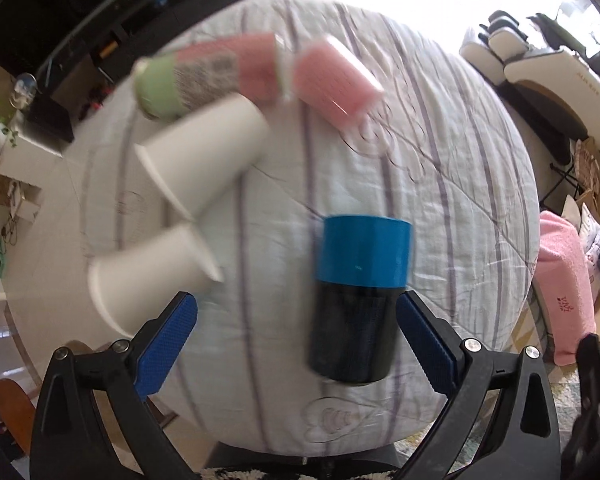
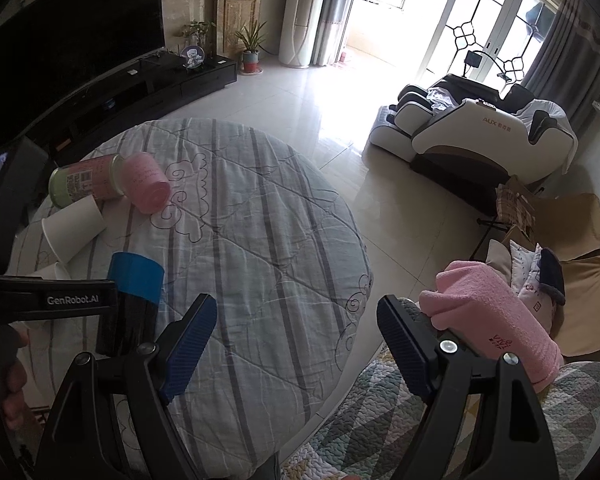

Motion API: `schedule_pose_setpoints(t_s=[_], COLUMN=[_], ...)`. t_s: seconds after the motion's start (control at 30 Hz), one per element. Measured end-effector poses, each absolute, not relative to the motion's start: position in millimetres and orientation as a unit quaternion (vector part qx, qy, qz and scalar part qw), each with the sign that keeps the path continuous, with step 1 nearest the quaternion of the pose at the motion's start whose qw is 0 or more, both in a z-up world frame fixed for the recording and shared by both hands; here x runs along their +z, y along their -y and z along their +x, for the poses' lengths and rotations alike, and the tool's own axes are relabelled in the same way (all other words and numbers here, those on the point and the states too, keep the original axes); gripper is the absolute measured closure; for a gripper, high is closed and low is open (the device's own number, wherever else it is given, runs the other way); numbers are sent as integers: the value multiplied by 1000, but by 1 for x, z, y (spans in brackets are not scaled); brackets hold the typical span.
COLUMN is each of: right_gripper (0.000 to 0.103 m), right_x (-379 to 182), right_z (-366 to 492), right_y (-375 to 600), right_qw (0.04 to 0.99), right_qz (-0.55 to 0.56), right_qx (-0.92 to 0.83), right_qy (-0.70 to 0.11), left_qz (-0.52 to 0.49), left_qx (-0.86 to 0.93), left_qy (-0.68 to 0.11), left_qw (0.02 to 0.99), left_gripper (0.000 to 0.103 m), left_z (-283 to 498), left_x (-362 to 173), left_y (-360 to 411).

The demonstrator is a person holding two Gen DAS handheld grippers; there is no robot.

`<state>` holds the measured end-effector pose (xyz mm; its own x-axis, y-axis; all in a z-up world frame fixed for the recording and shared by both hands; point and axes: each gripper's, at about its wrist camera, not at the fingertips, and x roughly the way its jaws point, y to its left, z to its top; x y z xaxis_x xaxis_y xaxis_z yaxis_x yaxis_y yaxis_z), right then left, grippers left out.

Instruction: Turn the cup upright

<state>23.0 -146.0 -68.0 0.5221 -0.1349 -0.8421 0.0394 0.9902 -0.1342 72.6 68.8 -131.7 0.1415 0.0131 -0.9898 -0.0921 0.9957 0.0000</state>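
Round table (image 2: 260, 240), quilted striped cover, seen in both views. On it, near edge, left side: blue-and-black cup (image 1: 360, 300), standing blue end up, black end down; which end is the mouth can't be told. Judged upside down, per task, so it's the cup to flip.

Left gripper (image 1: 296, 344) spread wide, cup partly between jaws, nearer its right pad, no contact seen. Right gripper (image 2: 296, 344) also wide, nothing held, over table edge, well apart from cup.

Handling (judged): rigid, smooth, prob light plastic; may slip on glossy wall. Best taken mid-body across the width, then rotated.

Further back: two white paper cups (image 1: 196, 164) on sides, touching; pink cup (image 1: 336, 80) and green-pink can (image 1: 204, 76), also lying. All apart from target, approach judged unobstructed. Soft quilt = wobbly set-down risk
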Motion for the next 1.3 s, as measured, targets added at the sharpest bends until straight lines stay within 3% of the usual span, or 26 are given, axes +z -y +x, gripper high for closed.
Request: schedule_pose_setpoints(t_s=[0.3,1.17,1.23,1.3], right_gripper=[19,20,35,35], right_x=[-79,-205,-206,-202], right_z=[33,122,122,122], right_y=[93,22,27,28], right_qw=[865,746,745,749], right_qz=[-32,37,57,53], right_qx=[2,32,33,33], right_qy=[-501,-664,-664,-660], left_qz=[-3,-67,-77,-86], left_qx=[37,52,61,71], left_qy=[-611,-636,-635,-634], left_qw=[791,767,766,765], left_gripper=[2,2,2,2], left_z=[65,66,66,66], left_x=[-94,-139,-141,-141], left_y=[-121,-176,-183,-189])
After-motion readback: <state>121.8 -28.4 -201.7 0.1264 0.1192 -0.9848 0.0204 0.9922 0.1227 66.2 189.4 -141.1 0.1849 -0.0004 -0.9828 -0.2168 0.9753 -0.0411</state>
